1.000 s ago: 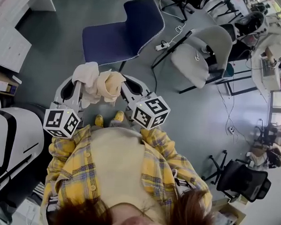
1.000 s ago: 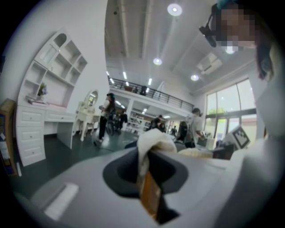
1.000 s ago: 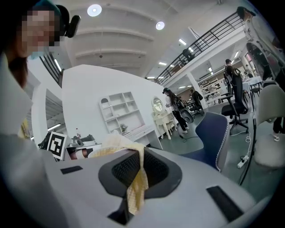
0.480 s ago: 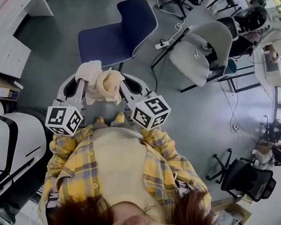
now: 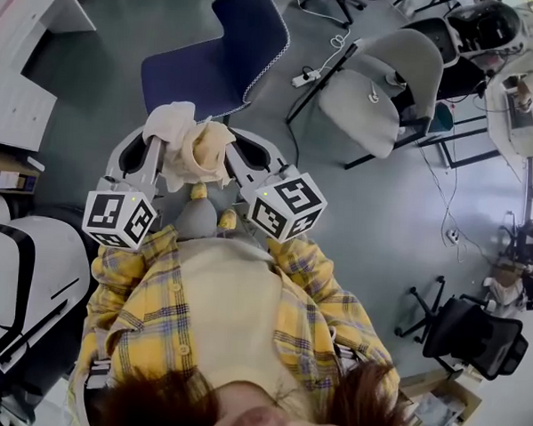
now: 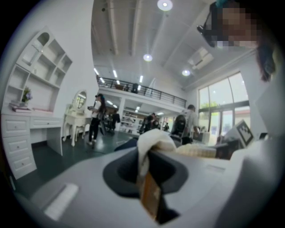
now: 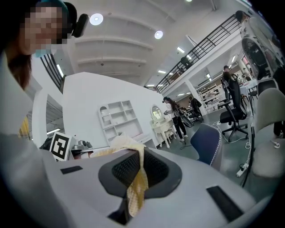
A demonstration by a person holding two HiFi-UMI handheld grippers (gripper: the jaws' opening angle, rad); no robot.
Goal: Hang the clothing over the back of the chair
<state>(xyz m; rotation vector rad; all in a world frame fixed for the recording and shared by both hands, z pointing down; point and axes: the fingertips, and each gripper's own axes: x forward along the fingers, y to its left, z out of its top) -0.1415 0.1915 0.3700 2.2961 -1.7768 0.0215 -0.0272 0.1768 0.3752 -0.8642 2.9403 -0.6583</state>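
Over a grey floor (image 5: 381, 231), among scattered office chairs (image 5: 375, 98). Pinched nearly closed in the left gripper (image 5: 164, 133): a pale fold of the clothing (image 5: 191, 152). Clamped tight in the right gripper (image 5: 223, 156): a yellowish fold just beside it. Bunched between both, near the navy chair (image 5: 217, 58) ahead. Probably best: raise above the backrest, draw the grippers apart to spread the bundle, centre it, lower evenly, then release.
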